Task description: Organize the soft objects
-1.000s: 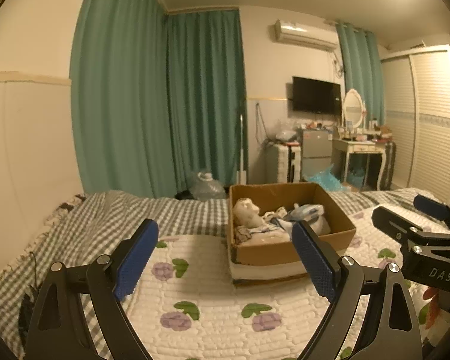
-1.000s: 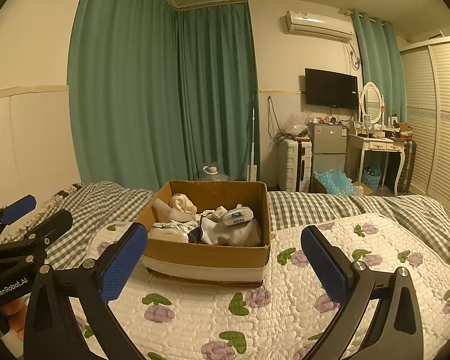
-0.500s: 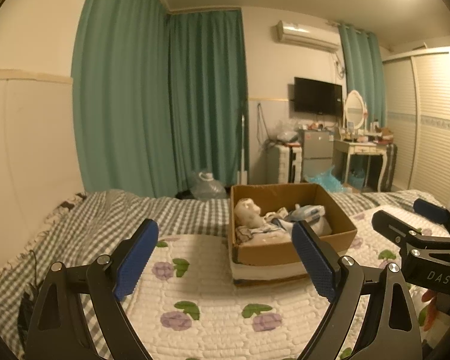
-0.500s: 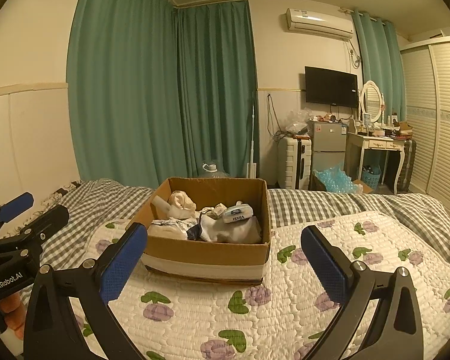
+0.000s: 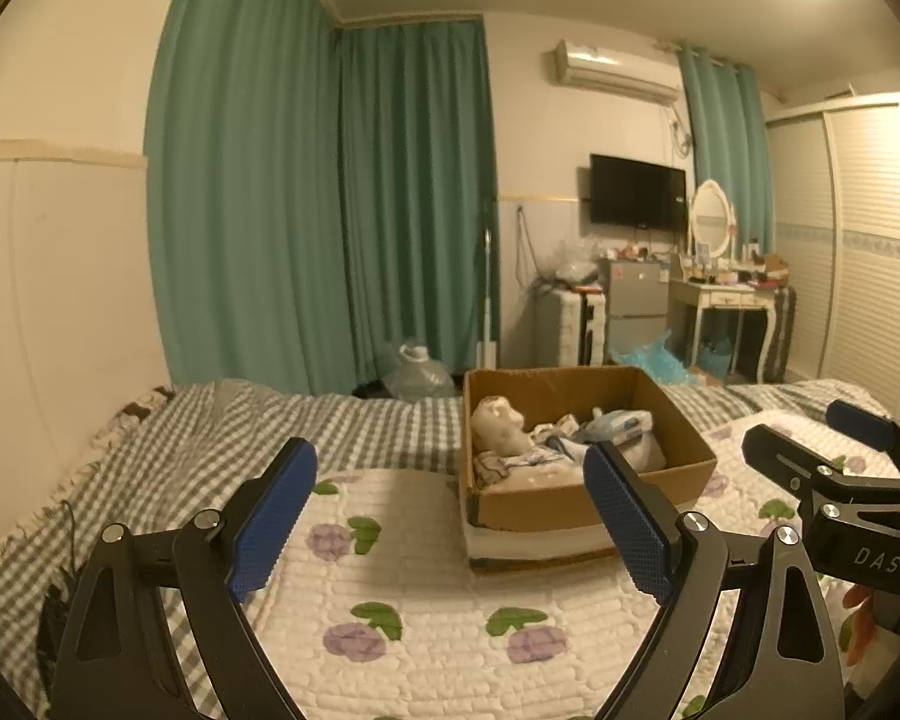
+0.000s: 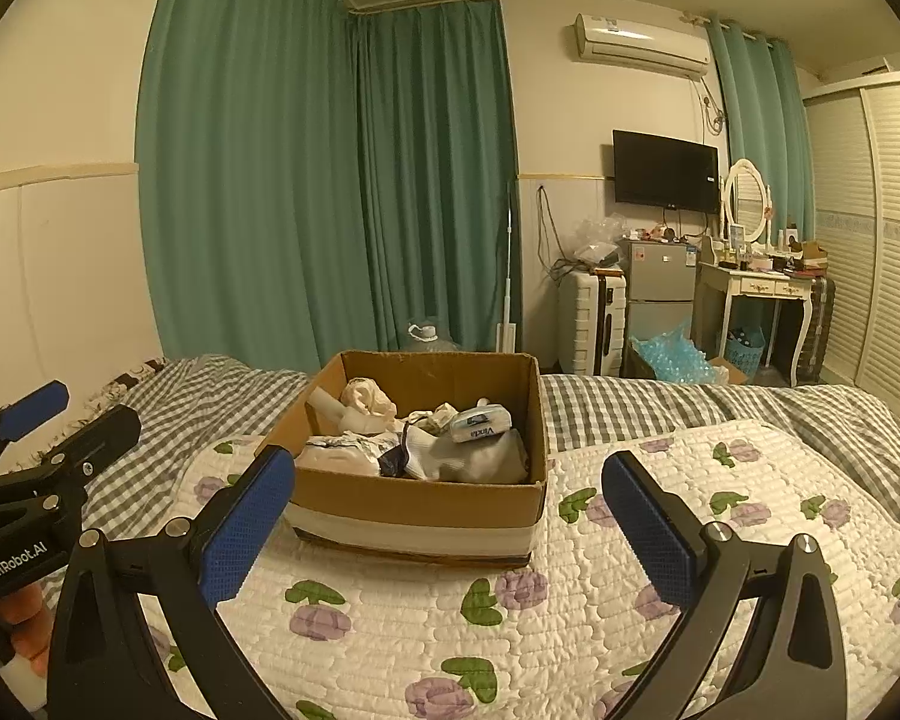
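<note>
The left hand-held gripper (image 5: 450,516), black with blue textured pads, is spread wide and grips nothing; the right hand-held gripper (image 6: 450,516) gapes the same way, empty. Both hover above the white quilted bedspread with purple flowers (image 6: 510,630). Just beyond the fingertips sits the open brown cardboard box (image 6: 414,498), banded white at its base, heaped with crumpled soft things: pale cloths, a grey-white sock (image 6: 450,456), a blue-white tissue pack (image 6: 480,425) (marked "Vinda"). Behind lies the grey checked blanket (image 6: 660,402).
</note>
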`<act>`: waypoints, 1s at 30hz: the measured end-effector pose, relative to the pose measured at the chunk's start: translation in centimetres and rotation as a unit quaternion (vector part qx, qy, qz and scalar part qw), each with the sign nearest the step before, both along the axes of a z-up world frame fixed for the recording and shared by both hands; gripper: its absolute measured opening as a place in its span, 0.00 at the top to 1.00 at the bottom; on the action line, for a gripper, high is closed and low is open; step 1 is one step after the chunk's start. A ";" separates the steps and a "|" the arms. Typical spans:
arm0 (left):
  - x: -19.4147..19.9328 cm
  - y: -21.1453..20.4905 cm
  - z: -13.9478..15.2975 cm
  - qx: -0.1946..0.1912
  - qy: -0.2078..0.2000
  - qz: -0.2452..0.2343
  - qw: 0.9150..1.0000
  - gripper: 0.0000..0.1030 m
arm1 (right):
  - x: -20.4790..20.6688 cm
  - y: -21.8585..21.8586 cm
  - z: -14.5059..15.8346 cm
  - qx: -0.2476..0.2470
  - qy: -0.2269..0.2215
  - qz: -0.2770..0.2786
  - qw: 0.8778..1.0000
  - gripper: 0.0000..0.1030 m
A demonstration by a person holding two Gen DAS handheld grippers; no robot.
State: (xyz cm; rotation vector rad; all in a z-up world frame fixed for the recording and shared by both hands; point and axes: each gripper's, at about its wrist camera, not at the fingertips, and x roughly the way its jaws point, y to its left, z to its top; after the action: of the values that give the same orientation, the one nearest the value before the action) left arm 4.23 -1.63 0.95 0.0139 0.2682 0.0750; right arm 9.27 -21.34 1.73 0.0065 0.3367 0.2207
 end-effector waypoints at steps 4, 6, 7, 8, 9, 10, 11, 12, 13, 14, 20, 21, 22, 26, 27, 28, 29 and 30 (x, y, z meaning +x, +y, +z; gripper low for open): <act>0.0 0.0 0.0 0.000 0.000 0.000 1.000 0.11 | 0.0 0.0 0.0 -0.001 -0.001 0.000 1.000 0.00; 0.0 -0.1 0.0 -0.001 0.000 -0.001 1.000 0.11 | 0.0 0.0 0.0 -0.002 0.000 0.001 1.000 0.00; 0.0 -0.1 0.0 0.000 0.001 0.000 1.000 0.11 | 0.0 0.1 0.0 -0.003 0.000 0.001 1.000 0.00; 0.0 -0.1 0.0 0.000 0.001 0.000 1.000 0.11 | 0.0 0.1 0.0 -0.004 0.001 0.002 1.000 0.00; 0.0 0.0 0.0 -0.001 0.001 -0.001 1.000 0.11 | 0.0 0.1 0.0 -0.004 0.001 0.002 1.000 0.00; 0.0 -0.1 0.0 -0.001 0.001 -0.001 1.000 0.11 | 0.0 0.2 0.0 -0.004 0.001 0.002 1.000 0.00; 0.0 -0.1 0.0 -0.001 0.001 -0.001 1.000 0.11 | 0.0 0.2 0.0 -0.006 0.001 0.003 1.000 0.00; 0.0 -0.1 0.0 0.000 0.001 -0.001 1.000 0.11 | 0.0 0.2 0.0 -0.008 0.001 0.003 1.000 0.00; 0.0 -0.2 -0.1 0.001 0.001 -0.001 1.000 0.11 | -0.1 0.3 -0.1 -0.010 0.000 0.003 1.000 0.00; 0.0 -0.2 -0.1 0.001 0.001 0.000 1.000 0.11 | -0.1 0.4 -0.1 -0.012 -0.001 0.003 1.000 0.00; 0.0 -0.2 -0.3 0.001 0.002 -0.003 1.000 0.11 | -0.1 0.5 -0.1 -0.012 0.000 0.002 1.000 0.00; 0.0 -0.2 -0.3 0.001 0.002 -0.003 1.000 0.11 | -0.1 0.5 -0.1 -0.012 0.001 0.002 1.000 0.00; 0.0 -0.2 -0.2 0.000 0.003 -0.004 1.000 0.11 | -0.1 0.5 -0.1 -0.011 0.001 0.002 1.000 0.00; 0.1 -0.1 -0.4 0.000 0.003 -0.004 1.000 0.11 | -0.1 0.5 -0.2 -0.013 0.002 0.002 1.000 0.00; 0.0 -0.1 -0.4 0.000 0.003 -0.004 1.000 0.11 | -0.1 0.6 -0.2 -0.013 0.002 0.002 1.000 0.00; 0.1 0.0 -0.4 -0.001 0.003 -0.004 1.000 0.11 | -0.1 0.6 -0.2 -0.013 0.002 0.003 1.000 0.00; 0.1 -0.1 -0.4 -0.002 0.004 -0.004 1.000 0.11 | 0.0 0.6 -0.2 -0.013 0.003 0.003 1.000 0.00; 0.1 0.0 -0.4 -0.002 0.004 -0.004 1.000 0.11 | 0.0 0.6 -0.3 -0.013 0.004 0.004 1.000 0.00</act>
State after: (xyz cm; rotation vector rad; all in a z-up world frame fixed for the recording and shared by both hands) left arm 4.31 -1.66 0.58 0.0113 0.2759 0.0657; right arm 9.29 -20.74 1.47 -0.0186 0.3475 0.2235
